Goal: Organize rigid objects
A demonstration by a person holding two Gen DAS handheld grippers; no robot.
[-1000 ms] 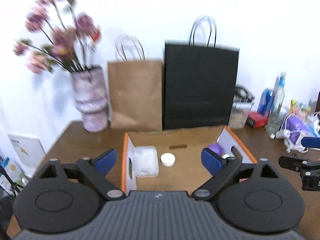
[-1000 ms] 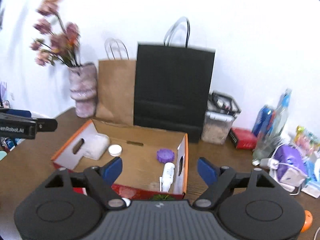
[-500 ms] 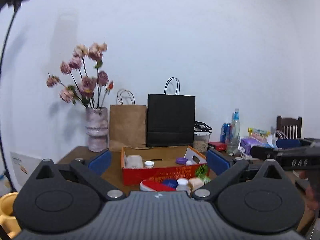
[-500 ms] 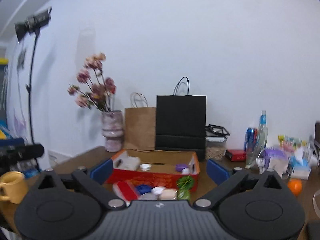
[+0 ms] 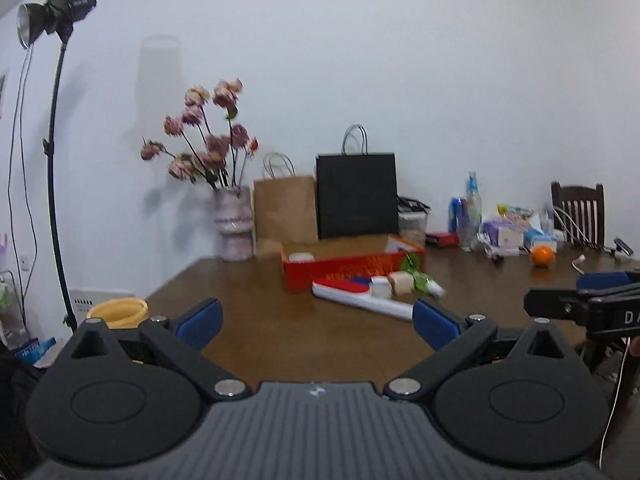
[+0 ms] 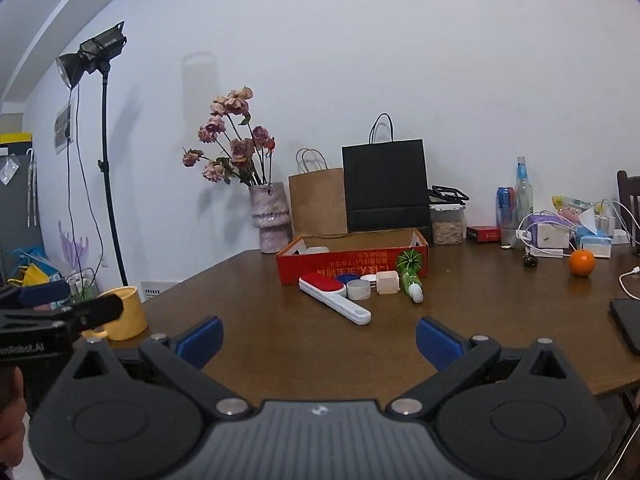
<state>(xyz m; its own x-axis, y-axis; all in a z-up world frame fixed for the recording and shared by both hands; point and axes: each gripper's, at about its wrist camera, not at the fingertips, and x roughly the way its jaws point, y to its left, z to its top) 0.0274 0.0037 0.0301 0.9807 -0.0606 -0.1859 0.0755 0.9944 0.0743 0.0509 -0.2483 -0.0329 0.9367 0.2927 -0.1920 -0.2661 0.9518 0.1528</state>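
Jaws wide, empty — red box [image 6: 352,269] contents mostly hidden.

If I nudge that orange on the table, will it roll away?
Probably. The orange looks round and sits free on the bare wooden table, so a nudge should roll it. Its peel looks smooth, so it may slip. It seems firm, not fragile.

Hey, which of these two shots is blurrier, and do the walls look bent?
Left wrist view: softer, the flowers and red box smeared. Right wrist view: sharper, the print on the red box shows. Both bend at the edges; the light stand curves.
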